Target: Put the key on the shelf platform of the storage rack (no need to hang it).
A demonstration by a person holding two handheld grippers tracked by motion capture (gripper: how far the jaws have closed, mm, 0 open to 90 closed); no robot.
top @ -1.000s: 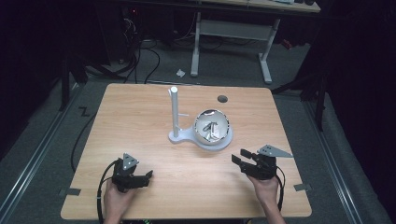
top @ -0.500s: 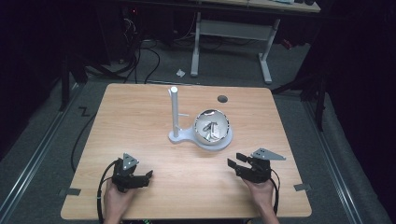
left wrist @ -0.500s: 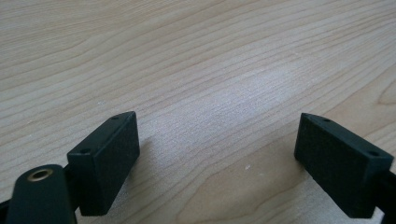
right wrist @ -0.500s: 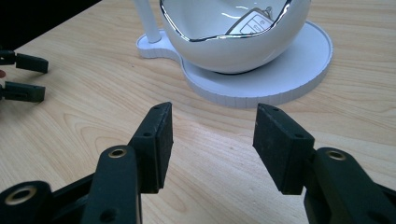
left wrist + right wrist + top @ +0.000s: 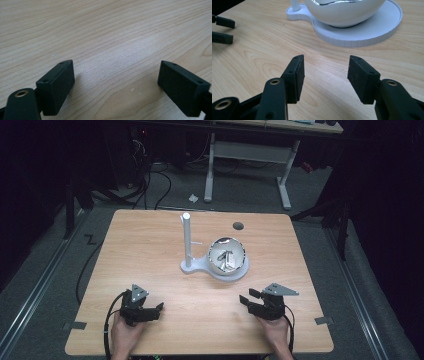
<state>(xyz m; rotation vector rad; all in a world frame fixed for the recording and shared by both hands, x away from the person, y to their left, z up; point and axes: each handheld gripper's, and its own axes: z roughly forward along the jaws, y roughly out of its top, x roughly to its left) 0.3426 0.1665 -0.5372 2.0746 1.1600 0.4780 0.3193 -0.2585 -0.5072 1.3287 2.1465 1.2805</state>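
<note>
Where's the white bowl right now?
High view: the white bowl sits on the round white stand base, right of the upright post, centre of the wooden table.

Wooden table (image 5: pixel 150 245) — white stand (image 5: pixel 187 242) beside shiny bowl (image 5: pixel 227 257).

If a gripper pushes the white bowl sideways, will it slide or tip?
The white bowl would probably rock or tip: its rounded underside meets the white stand on a small patch. The glossy surface looks slippery. Loose shiny pieces inside might shift.
</note>
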